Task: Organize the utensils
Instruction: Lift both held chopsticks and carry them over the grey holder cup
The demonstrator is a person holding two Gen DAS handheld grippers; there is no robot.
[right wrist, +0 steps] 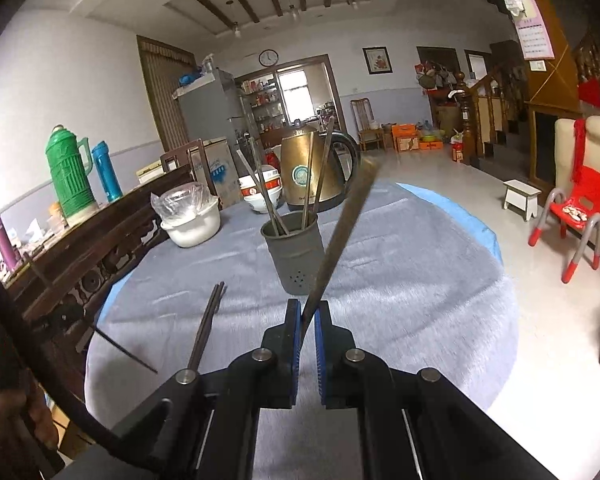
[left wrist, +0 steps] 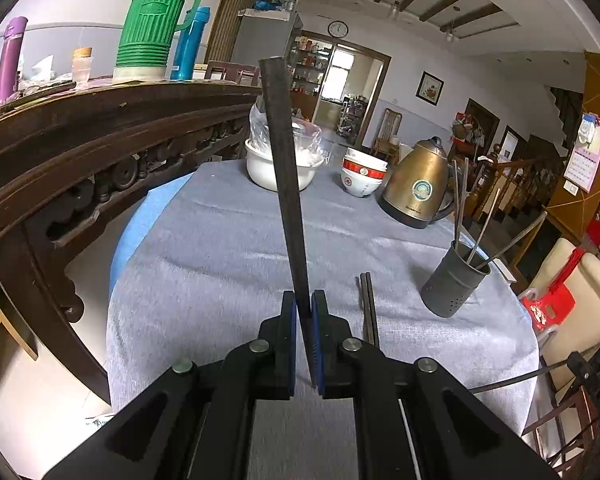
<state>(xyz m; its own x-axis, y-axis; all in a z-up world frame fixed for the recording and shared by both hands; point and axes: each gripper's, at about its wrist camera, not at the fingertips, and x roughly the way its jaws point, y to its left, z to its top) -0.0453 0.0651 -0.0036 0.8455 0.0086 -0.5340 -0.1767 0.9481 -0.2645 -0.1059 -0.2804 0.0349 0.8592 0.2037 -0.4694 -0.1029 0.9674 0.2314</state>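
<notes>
A round table [right wrist: 400, 280] draped in a fuzzy grey cloth is sitting in a tiled living room with a beamed ceiling, and a dark grey perforated holder [right wrist: 294, 256] is standing upright near its middle, serving as the landmark. Four thin metal chopsticks are leaning inside the holder. Behind the holder a brass-coloured kettle [right wrist: 312, 172] is standing, with stacked red-rimmed bowls [right wrist: 262, 194] just left of the kettle and a white pot [right wrist: 192, 224] under crinkled plastic further left. A pair of dark chopsticks [right wrist: 208, 320] is lying flat on the cloth, left of the holder and nearer the camera. The left tool [left wrist: 304, 336] is clamping a dark tapered chopstick [left wrist: 284, 176] pointing upward. The right tool [right wrist: 308, 336] is gripping another chopstick [right wrist: 340, 232], slanting up across the front of the holder.
</notes>
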